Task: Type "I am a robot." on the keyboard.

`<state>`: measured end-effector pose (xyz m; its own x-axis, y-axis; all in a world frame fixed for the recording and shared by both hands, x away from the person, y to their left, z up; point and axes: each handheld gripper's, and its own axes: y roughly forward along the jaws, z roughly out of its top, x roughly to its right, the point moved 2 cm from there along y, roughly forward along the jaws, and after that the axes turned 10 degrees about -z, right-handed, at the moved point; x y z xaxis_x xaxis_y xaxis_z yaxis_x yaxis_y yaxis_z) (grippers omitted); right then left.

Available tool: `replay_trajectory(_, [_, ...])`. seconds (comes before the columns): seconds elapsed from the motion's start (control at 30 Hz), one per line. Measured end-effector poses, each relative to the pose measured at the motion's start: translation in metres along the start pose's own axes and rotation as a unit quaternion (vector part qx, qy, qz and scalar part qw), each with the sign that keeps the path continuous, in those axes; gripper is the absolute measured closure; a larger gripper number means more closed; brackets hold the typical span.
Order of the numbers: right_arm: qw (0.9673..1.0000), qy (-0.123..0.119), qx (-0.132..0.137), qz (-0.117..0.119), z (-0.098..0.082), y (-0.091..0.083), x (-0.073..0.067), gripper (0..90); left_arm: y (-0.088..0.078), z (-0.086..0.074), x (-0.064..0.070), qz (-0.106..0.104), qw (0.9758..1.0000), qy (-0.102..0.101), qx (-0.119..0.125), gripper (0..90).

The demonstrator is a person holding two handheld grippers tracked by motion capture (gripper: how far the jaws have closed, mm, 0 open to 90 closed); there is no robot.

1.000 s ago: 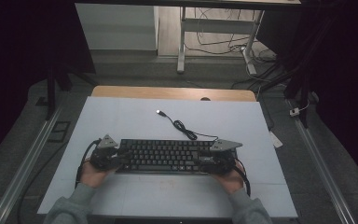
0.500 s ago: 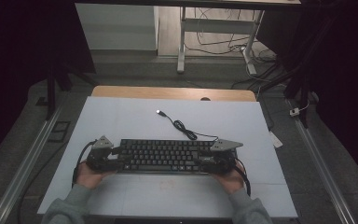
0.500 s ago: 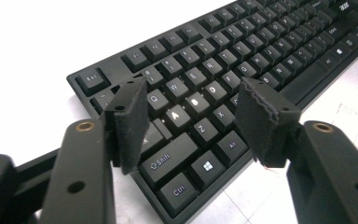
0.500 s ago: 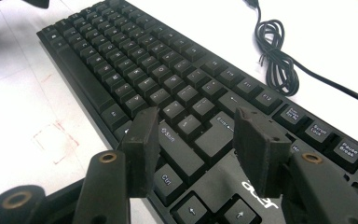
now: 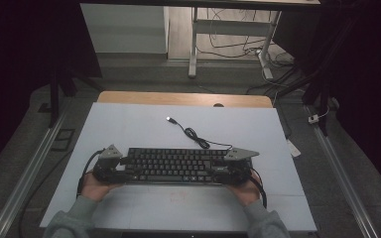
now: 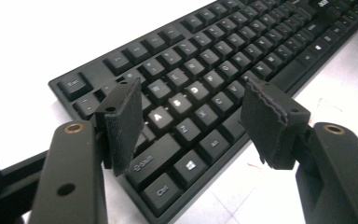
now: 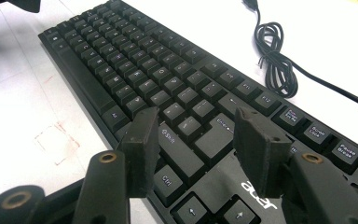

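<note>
A black keyboard (image 5: 176,166) lies flat on the pale table (image 5: 129,124), lengthwise from left to right. My left gripper (image 5: 110,166) is at its left end and my right gripper (image 5: 233,166) at its right end. In the left gripper view the left gripper (image 6: 193,109) is open over the keyboard (image 6: 242,42), above the A, S and Z keys. The right gripper (image 7: 196,140) is open too, its pads hovering over the keyboard (image 7: 135,60) near the Shift and Enter keys. Neither grips anything.
The keyboard's black cable (image 5: 193,134) runs from its far right side in a small coil (image 7: 275,60) to a USB plug (image 5: 169,119) mid-table. Faint red marks (image 7: 58,140) sit near the keyboard's front edge. A wooden strip (image 5: 178,98) borders the table's far side.
The left hand and its gripper shifted slightly at the keyboard's left end. The keyboard, cable and right gripper stay where they were.
</note>
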<state>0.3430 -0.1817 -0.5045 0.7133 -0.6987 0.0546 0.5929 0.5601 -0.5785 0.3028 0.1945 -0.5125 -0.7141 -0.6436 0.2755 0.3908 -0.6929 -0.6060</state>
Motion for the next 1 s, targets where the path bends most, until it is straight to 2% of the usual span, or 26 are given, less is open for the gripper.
replay_trajectory(0.33, [1.0, 0.001, 0.002, 0.003, 0.0, 0.0, -0.001, 50.8, 0.008, 0.007, 0.015, -0.019, 0.9994, 0.026, -0.012, 39.0])
replay_trajectory(0.6, [1.0, 0.0, -0.001, -0.001, 0.0, 0.0, 0.0, 50.8, 0.021, 0.012, 0.025, -0.032, 0.998, 0.046, -0.03, 41.1])
replay_trajectory(1.0, [1.0, -0.001, -0.003, 0.0, 0.0, 0.001, -0.001, 50.8, 0.038, 0.013, 0.036, -0.04, 0.9956, 0.067, -0.052, 55.1])
